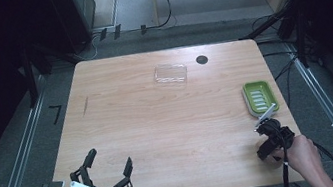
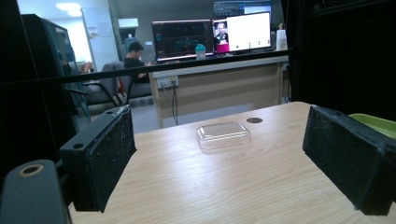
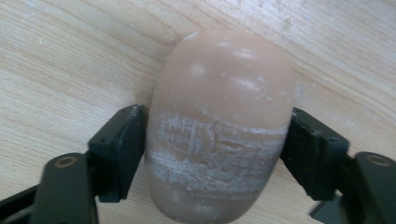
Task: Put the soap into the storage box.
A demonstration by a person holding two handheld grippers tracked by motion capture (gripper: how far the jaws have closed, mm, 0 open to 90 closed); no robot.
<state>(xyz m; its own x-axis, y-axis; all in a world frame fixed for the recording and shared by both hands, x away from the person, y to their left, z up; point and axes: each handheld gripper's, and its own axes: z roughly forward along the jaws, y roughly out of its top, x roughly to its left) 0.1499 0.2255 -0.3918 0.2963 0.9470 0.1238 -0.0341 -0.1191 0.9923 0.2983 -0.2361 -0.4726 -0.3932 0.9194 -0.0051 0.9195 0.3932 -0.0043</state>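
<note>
A pinkish-tan bar of soap point(image 3: 224, 84) with a worn white imprint lies on the wooden table. My right gripper point(image 3: 217, 144) is shut on it, one black pad against each long side. In the high view the right gripper point(image 1: 268, 134) points down at the table's near right edge, held by a hand, just in front of a green soap dish point(image 1: 259, 96). A clear plastic lid point(image 1: 170, 74) lies at the far middle of the table. My left gripper point(image 1: 110, 161) hovers at the near left, open and holding nothing. It faces the clear lid point(image 2: 223, 135), and the green dish point(image 2: 373, 122) peeks in at the right.
A dark round hole point(image 1: 202, 59) sits in the tabletop point(image 1: 158, 120) beside the lid. Cables and metal rails run along the floor around the table. Beyond the far edge stand a desk, monitors and seated people.
</note>
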